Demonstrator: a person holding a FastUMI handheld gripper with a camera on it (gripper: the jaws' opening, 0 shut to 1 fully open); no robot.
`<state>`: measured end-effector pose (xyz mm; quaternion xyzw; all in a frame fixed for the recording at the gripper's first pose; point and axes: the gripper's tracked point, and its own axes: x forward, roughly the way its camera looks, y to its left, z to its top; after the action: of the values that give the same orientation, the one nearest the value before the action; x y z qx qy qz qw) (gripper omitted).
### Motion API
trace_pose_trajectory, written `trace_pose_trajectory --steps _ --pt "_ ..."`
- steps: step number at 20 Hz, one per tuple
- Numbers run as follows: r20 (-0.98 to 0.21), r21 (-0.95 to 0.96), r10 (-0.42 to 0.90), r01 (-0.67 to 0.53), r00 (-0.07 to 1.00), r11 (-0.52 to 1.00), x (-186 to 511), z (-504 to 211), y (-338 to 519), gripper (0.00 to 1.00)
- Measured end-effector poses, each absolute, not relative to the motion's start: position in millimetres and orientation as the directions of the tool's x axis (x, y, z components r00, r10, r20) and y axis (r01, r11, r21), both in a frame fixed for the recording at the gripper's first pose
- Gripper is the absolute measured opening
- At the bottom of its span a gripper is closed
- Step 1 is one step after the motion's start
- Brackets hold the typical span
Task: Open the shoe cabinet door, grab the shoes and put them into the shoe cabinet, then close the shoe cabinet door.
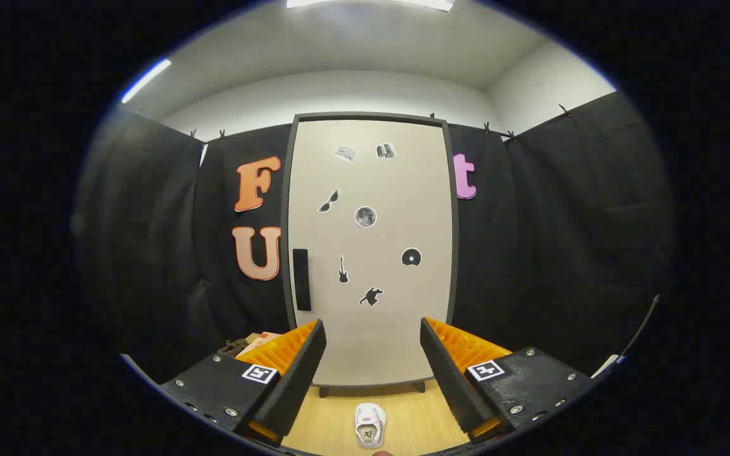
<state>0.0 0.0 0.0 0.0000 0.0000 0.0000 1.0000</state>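
— Shoe cabinet (370,247): where does it stand?

— Upright against the black cloth wall, straight ahead of the jaws and well beyond them. Its pale door (377,190) is closed, set in a dark frame, with a dark vertical handle (301,279) near its left edge (small stickers dot the panel).

— And the shoe?

— A white shoe (370,425) lies on the wooden floor (327,418), in front of the cabinet's foot, seen low between the two fingers.

— What are the jaws doing?

— The gripper (372,373) is spread wide, holding nothing; neither finger touches the shoe or the door.

— Anything else nearby?

— Left of the cabinet, behind the left finger, some brownish objects (252,344) sit low by the wall; I cannot tell what they are.
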Motion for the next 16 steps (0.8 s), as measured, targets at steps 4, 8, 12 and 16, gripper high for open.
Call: trace_pose_trajectory --steps 4,8,12,16 --pt "-0.002 -0.001 0.006 -0.006 1.000 1.000 3 1 2 0.93" --pt "-0.007 -0.004 0.018 -0.018 1.000 1.000 7 0 9 0.93" --pt "-0.011 -0.014 0.026 -0.026 1.000 1.000 13 -2 12 0.93" --pt "-0.021 -0.021 0.019 -0.019 1.000 1.000 17 -7 11 0.93"
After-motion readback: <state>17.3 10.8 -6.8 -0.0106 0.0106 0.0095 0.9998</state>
